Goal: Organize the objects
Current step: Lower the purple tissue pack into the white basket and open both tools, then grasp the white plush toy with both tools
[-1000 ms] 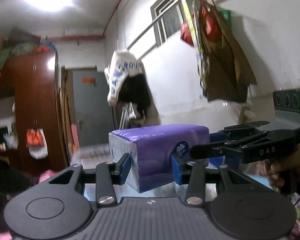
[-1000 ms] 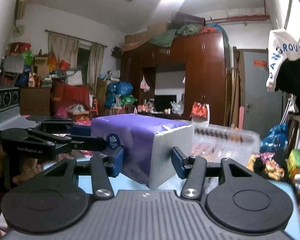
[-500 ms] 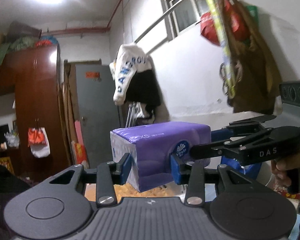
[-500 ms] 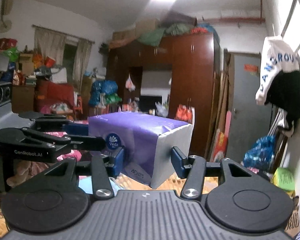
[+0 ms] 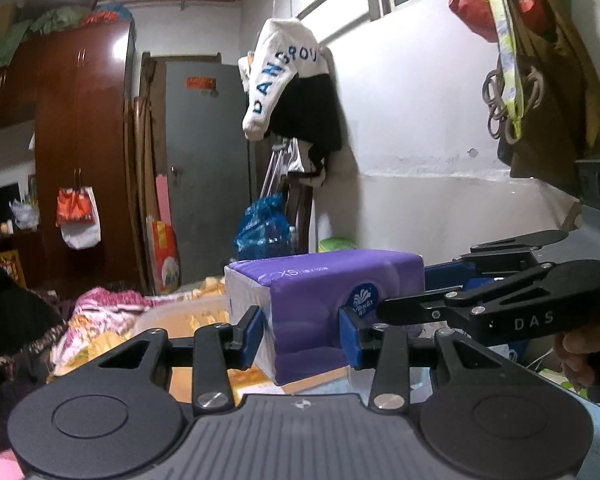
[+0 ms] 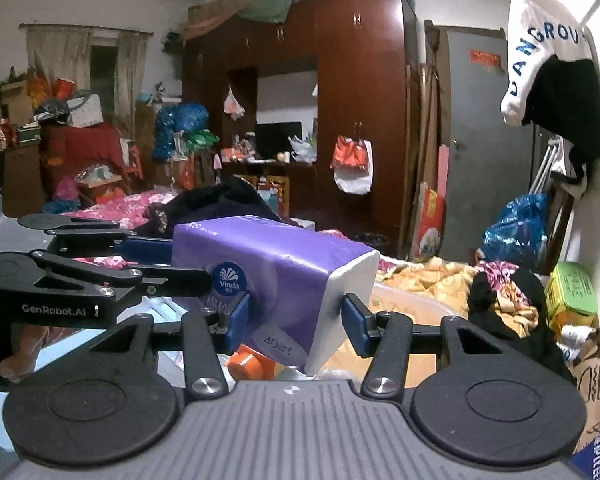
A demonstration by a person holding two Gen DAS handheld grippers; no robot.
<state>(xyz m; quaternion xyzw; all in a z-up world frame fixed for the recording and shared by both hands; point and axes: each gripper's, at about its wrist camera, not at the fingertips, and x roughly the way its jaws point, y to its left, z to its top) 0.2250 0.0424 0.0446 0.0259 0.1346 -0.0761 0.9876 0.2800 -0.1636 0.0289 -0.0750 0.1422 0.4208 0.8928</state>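
A purple Vinda tissue pack [image 5: 324,304] is held in the air between both grippers. My left gripper [image 5: 302,336] is shut on one end of it, blue pads pressed on its sides. My right gripper [image 6: 294,320] is shut on the other end of the tissue pack [image 6: 276,276]. The right gripper also shows in the left wrist view [image 5: 500,304], coming in from the right. The left gripper shows in the right wrist view [image 6: 100,272], coming in from the left.
Below the pack lie a clear plastic bin [image 6: 412,308] and a yellow blanket [image 6: 432,276]. A dark wardrobe [image 6: 360,112], a grey door [image 5: 208,168] and a blue bag [image 5: 264,228] stand behind. A hanging jacket [image 5: 296,92] and bags [image 5: 540,60] are on the white wall. A green box [image 6: 572,292] sits at right.
Both grippers have tilted downward and turned with the pack still held. The ceiling light has left view, and the bed, bin and blanket now show below.
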